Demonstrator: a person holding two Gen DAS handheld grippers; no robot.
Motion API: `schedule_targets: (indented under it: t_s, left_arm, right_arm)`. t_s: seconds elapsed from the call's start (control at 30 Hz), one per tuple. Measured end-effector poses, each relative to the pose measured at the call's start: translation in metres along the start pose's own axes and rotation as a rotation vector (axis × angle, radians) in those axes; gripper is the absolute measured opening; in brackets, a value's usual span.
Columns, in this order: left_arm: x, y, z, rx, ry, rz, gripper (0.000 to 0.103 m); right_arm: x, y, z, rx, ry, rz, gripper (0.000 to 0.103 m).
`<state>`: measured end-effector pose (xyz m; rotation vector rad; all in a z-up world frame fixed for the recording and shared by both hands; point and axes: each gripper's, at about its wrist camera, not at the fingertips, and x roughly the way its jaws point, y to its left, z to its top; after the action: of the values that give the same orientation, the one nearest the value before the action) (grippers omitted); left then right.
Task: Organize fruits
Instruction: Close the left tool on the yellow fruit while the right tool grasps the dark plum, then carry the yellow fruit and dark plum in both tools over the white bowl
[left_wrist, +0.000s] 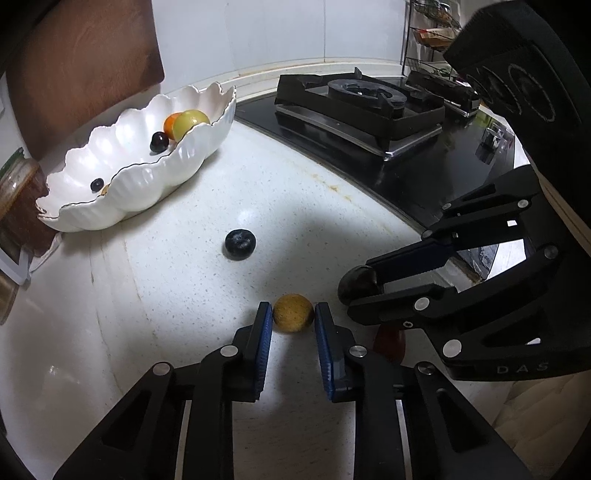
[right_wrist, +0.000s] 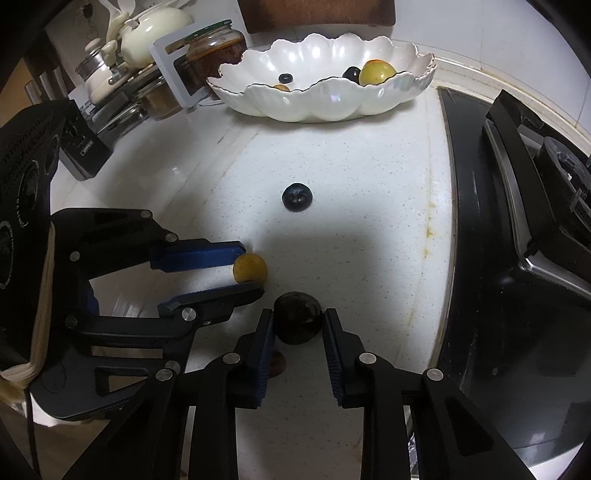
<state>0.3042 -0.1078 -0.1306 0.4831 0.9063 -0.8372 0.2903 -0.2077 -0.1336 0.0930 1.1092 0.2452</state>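
On the white speckled counter, my left gripper (left_wrist: 293, 314) is shut on a small yellow-brown fruit (left_wrist: 293, 313), its blue pads pressing both sides. Just to its right, my right gripper (right_wrist: 298, 320) is shut on a round dark fruit (right_wrist: 298, 317). Each view shows the other hand: the right gripper (left_wrist: 360, 288) with the dark fruit (left_wrist: 354, 284), and the left gripper (right_wrist: 251, 269) with the yellow fruit (right_wrist: 251, 268). A blueberry (left_wrist: 240, 244) (right_wrist: 297, 197) lies loose farther out. The white scalloped bowl (left_wrist: 147, 184) (right_wrist: 332, 103) holds an orange, a yellow-green fruit and small dark berries.
A black gas stove (left_wrist: 362, 99) (right_wrist: 517, 221) borders the counter on the right. A jar (right_wrist: 218, 48), a cream teapot (right_wrist: 155, 33) and a dark box (right_wrist: 85, 147) stand at the back left. A small reddish fruit (left_wrist: 389, 341) (right_wrist: 279, 363) lies under the right gripper.
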Motion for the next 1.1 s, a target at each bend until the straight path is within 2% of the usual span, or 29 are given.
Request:
schedule_targets:
  t_s: [0.47, 0.87, 1.1]
  left_arm:
    - [-0.018, 0.003, -0.001, -0.112, -0.006, 0.027, 0.024]
    - [-0.043, 0.01, 0.003, -0.248, -0.068, 0.091, 0.024]
    - [-0.058, 0.014, 0.008, -0.284, -0.104, 0.12, 0.024]
  right_arm:
    - [-0.011, -0.006, -0.001, 0.013, -0.04, -0.008, 0.027]
    - [-0.031, -0.006, 0.004, -0.006, -0.112, -0.018, 0.027]
    - [-0.045, -0.003, 0.012, -0.03, -0.179, -0.035, 0.027]
